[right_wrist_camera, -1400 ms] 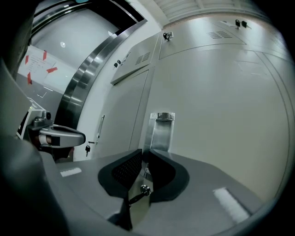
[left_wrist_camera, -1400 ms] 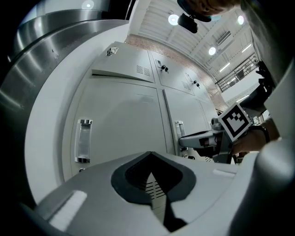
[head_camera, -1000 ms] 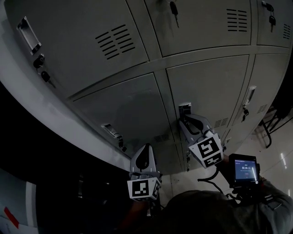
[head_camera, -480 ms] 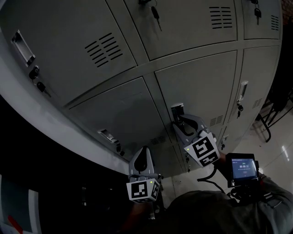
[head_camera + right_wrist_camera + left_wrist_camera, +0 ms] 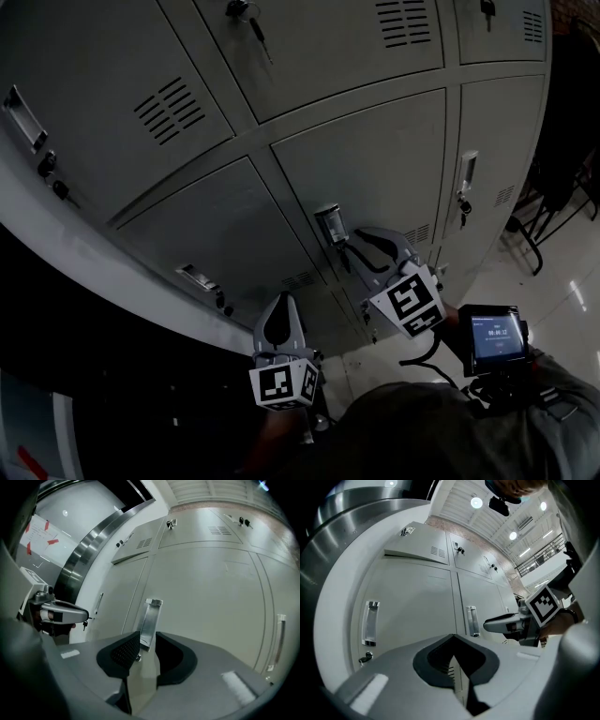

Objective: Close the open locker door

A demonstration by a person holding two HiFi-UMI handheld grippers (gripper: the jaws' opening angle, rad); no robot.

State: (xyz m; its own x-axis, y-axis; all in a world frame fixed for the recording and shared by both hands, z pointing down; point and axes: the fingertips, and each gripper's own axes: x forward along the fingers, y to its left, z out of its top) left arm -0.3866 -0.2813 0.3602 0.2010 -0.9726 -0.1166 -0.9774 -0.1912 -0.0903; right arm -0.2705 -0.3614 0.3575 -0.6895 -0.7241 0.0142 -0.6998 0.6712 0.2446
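Note:
The grey locker door (image 5: 375, 178) lies in line with its neighbours, and its metal handle (image 5: 330, 225) sits at its left edge. My right gripper (image 5: 352, 246) points at that handle. In the right gripper view the handle (image 5: 151, 620) stands between the pads of the gripper (image 5: 146, 641) with a gap on each side. The jaws have just been opening and are open around it. My left gripper (image 5: 280, 302) hangs lower left, shut and empty, before the neighbouring door (image 5: 408, 606). Its tips (image 5: 452, 637) meet.
Rows of grey lockers with vents, handles and hanging keys (image 5: 261, 37) fill the wall. A curved steel column (image 5: 79, 559) stands left of them. A small lit screen (image 5: 494, 339) sits by my right hand. Chair legs (image 5: 548, 202) stand on the glossy floor (image 5: 562, 300) at right.
The right gripper's jaws have let go of the handle and drawn back a little from it. Both grippers have shifted slightly along the lockers, and the head view has swung.

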